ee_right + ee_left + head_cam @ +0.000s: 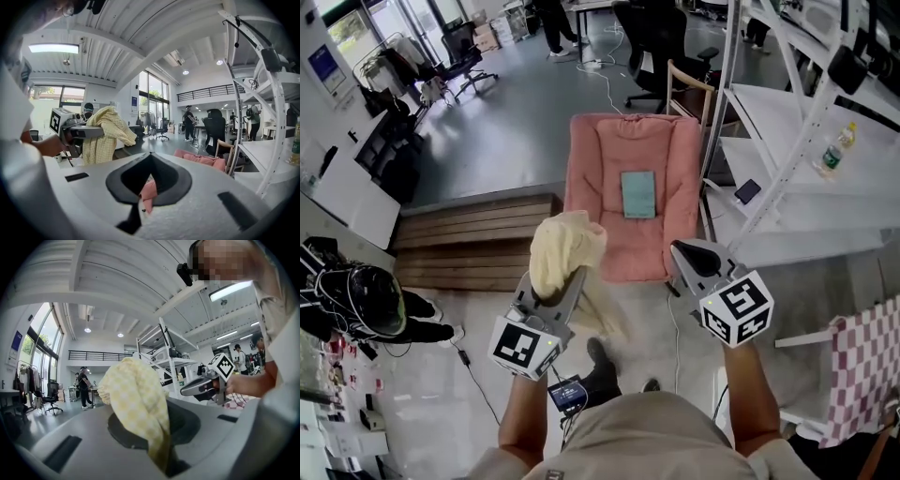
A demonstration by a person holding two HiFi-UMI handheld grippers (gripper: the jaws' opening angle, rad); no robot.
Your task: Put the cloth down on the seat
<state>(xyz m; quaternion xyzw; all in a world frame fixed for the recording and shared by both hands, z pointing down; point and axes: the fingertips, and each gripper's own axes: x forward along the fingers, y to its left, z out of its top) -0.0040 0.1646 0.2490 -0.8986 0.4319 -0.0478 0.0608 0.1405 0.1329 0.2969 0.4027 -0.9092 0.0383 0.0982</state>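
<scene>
Head view looks down on the person's two forearms, with the left gripper (565, 284) clamped on a pale yellow checked cloth (565, 251). The cloth bunches above the jaws and trails down beside them, held in the air short of the pink seat (609, 164) and not touching it. A small teal folded piece (638, 194) lies on the seat's cushion. The right gripper (682, 250) hangs just off the seat's front right corner, near a white shelf rack (787, 112), and a wooden platform (473, 234) lies to the seat's left. Left gripper view shows the jaws pressed together on the cloth (138, 399), which rises out of the slot between them in a thick fold and fills the middle of the picture; the right gripper (183, 391) is seen beyond it, apart from the cloth. Right gripper view shows that gripper's (143, 206) jaws drawn close, with only a slit between them and nothing gripped. Through the slit and beyond the jaws appears the pink of the seat (201, 160). At the left, the left gripper (101, 131) holds the cloth (110, 129) draped over it.
</scene>
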